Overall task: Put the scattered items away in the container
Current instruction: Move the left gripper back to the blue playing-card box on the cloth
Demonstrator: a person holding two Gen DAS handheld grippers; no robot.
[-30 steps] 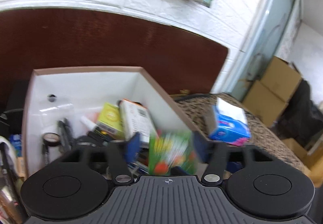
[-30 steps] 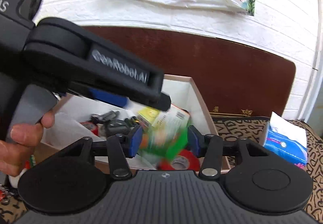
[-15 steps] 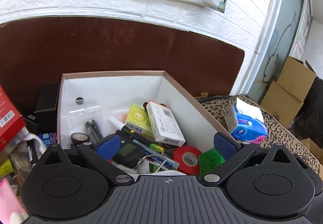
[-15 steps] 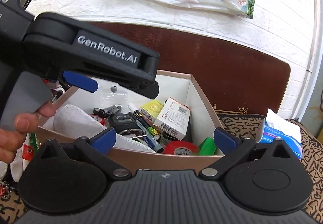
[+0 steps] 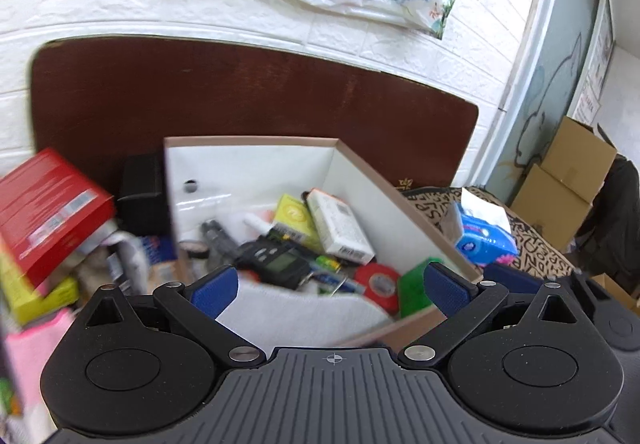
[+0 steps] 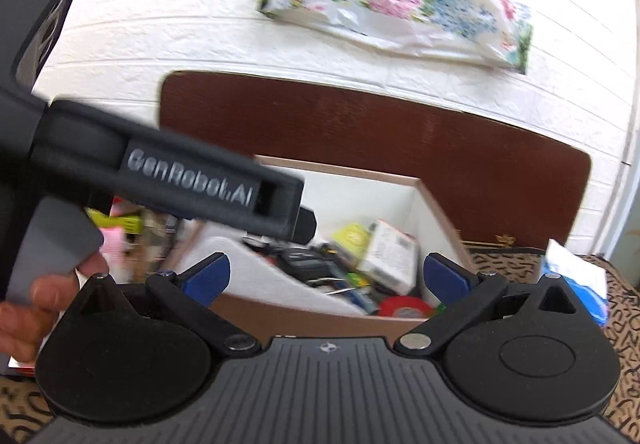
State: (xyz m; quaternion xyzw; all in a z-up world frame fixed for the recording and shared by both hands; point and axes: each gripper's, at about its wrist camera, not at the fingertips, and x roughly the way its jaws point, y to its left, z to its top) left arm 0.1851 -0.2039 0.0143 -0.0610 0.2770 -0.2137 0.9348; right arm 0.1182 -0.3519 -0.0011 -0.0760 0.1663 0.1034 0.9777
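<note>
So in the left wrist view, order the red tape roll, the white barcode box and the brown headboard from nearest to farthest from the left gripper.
1. Red tape roll: in the box's near right corner, just beyond the left gripper.
2. White barcode box: mid-box, lying against the right wall.
3. Brown headboard: behind the box, against the wall.

White-walled box (image 5: 256, 167) with tan rim, red tape roll (image 5: 377, 280), green packet (image 5: 416, 286), blue tissue pack (image 5: 482, 240), floral bag (image 6: 404, 7), leopard-print cloth (image 6: 624, 328).
</note>
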